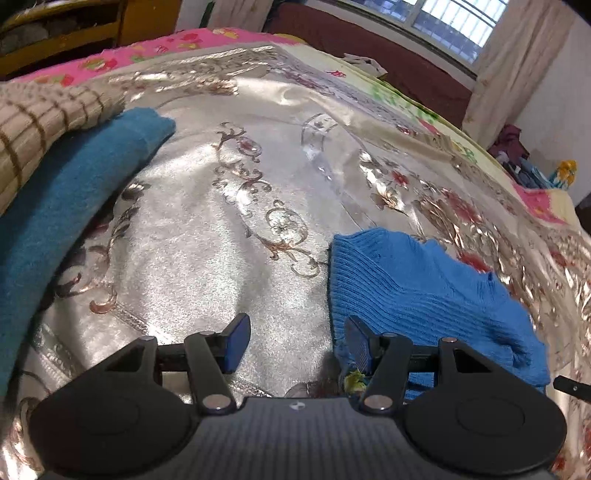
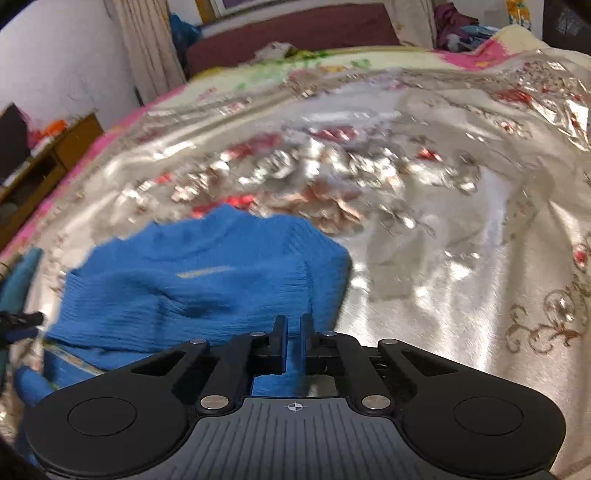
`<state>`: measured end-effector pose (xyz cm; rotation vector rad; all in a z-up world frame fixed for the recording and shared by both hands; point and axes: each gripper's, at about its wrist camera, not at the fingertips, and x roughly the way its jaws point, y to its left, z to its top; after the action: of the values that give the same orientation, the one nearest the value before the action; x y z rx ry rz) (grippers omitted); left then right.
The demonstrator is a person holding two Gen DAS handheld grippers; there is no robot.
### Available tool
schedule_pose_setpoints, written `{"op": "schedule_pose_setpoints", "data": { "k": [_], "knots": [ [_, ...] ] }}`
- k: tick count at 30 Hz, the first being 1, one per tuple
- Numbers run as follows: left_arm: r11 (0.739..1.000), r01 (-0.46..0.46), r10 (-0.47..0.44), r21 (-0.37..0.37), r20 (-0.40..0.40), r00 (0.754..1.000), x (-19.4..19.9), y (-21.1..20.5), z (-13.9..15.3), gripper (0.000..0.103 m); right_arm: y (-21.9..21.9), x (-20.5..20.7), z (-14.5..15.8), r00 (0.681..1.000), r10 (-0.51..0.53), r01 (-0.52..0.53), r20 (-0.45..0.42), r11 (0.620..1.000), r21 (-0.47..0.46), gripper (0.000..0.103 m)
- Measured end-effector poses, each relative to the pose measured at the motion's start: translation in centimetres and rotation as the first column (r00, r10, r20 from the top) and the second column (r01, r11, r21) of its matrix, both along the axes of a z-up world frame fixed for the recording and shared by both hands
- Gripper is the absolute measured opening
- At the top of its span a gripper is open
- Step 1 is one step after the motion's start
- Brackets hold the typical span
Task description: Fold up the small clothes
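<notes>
A bright blue ribbed knit garment (image 1: 424, 288) lies on the shiny silver floral bedspread (image 1: 207, 258). In the left wrist view my left gripper (image 1: 297, 343) stands open just above the bedspread. Its right finger sits at the garment's left edge, and only bedspread lies between the pads. In the right wrist view, which is blurred, the blue garment (image 2: 192, 280) spreads ahead and to the left. My right gripper (image 2: 293, 332) is shut, with blue fabric pinched between its fingers near the garment's near right edge.
A folded teal cloth (image 1: 55, 221) lies at the left with a beige checked cloth (image 1: 37, 125) on top of it. A pink floral blanket (image 1: 147, 48) and a wooden shelf (image 1: 74, 29) lie beyond. Bare bedspread (image 2: 443, 277) stretches to the right.
</notes>
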<state>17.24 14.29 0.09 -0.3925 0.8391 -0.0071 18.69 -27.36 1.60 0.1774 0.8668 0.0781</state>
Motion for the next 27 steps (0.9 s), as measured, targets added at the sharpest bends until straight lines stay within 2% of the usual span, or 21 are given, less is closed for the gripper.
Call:
{"op": "schedule_pose_setpoints", "data": {
  "k": [4, 9, 12, 13, 15, 16, 18, 22, 24, 25, 27],
  "knots": [
    [0.991, 0.105, -0.110, 0.086, 0.046, 0.993, -0.8, -1.7, 0.9, 0.061, 0.4, -0.2, 0.1, 1.000, 0.020, -0.020, 0.006, 0.999, 0.035, 0.005],
    [0.942, 0.245, -0.266, 0.231, 0.065, 0.962, -1.0, -4.3, 1.2, 0.061, 0.5, -0.3, 0.9, 1.000, 0.023, -0.025, 0.019, 0.997, 0.076, 0.005],
    [0.886, 0.333, -0.369, 0.321, 0.053, 0.928, -1.2, -6.1, 1.2, 0.061, 0.2, -0.4, 1.4, 1.000, 0.018, -0.020, 0.020, 0.995, 0.099, 0.005],
    [0.855, 0.362, -0.399, 0.371, 0.025, 0.917, -1.1, -6.8, 0.8, 0.062, 0.1, -0.4, 1.5, 1.000, 0.015, -0.017, 0.018, 0.995, 0.102, 0.005],
    [0.813, 0.379, -0.416, 0.441, -0.015, 0.909, -0.8, -7.7, 0.0, 0.062, -0.1, -0.5, 1.5, 1.000, 0.017, -0.018, 0.010, 0.995, 0.102, 0.006],
    [0.801, 0.381, -0.417, 0.461, -0.028, 0.909, -0.7, -7.8, -0.4, 0.062, 0.0, -0.5, 1.4, 1.000, 0.029, -0.029, 0.002, 0.995, 0.095, 0.012],
    [0.806, 0.364, -0.399, 0.466, -0.026, 0.917, -0.7, -7.5, -0.7, 0.063, 0.5, -0.8, 1.2, 0.999, 0.053, -0.053, 0.003, 0.997, 0.050, 0.014],
    [0.859, 0.299, -0.327, 0.415, -0.005, 0.945, -0.4, -5.8, -0.4, 0.062, 2.7, -1.6, 1.0, 0.984, 0.170, -0.164, 0.050, 0.981, -0.108, 0.016],
    [0.870, 0.297, -0.319, 0.393, -0.010, 0.948, -0.3, -5.5, -0.6, 0.062, 4.5, -2.0, 0.6, 0.962, 0.263, -0.237, 0.071, 0.937, -0.256, 0.018],
    [0.872, 0.295, -0.316, 0.390, -0.010, 0.949, -0.2, -5.5, -0.5, 0.062, 5.6, -2.2, 0.1, 0.944, 0.322, -0.280, 0.067, 0.894, -0.351, 0.018],
    [0.874, 0.290, -0.312, 0.390, -0.006, 0.950, -0.1, -5.6, -0.5, 0.062, 7.1, -2.4, -0.9, 0.912, 0.408, -0.351, 0.033, 0.822, -0.449, 0.018]
  ]
}}
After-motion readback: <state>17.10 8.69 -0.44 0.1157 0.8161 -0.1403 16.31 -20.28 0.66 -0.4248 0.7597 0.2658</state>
